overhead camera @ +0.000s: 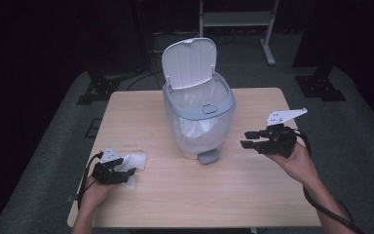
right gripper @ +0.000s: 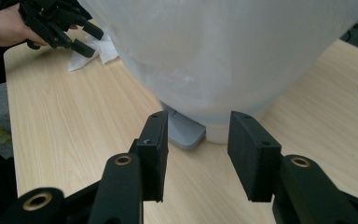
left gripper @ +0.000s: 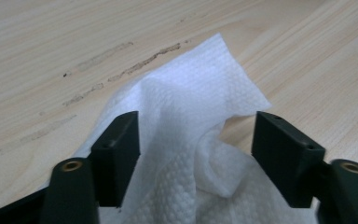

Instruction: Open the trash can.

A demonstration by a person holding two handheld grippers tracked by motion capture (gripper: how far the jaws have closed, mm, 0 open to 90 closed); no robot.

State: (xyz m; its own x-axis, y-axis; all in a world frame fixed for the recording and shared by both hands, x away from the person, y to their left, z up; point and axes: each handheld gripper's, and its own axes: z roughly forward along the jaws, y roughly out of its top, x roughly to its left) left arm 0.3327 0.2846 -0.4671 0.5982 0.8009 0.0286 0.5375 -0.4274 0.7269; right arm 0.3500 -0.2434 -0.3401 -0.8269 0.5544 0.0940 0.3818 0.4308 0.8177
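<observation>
Left gripper (left gripper: pixel 193 154) jaws spread, astride white tissue (left gripper: pixel 186 140), pads clear; right gripper (right gripper: pixel 196 154) spread, empty, facing bin pedal (right gripper: pixel 184 131).

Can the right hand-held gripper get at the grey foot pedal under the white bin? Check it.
Probably yes: the right hand-held gripper stands open, pointing at the grey foot pedal with bare wooden table between.

A wooden table (overhead camera: pixel 253 195) stands on grey carpet (overhead camera: pixel 360 141).

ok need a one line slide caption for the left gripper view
Left gripper straddles a crumpled white paper towel on the wooden table, jaws open around it.
</observation>
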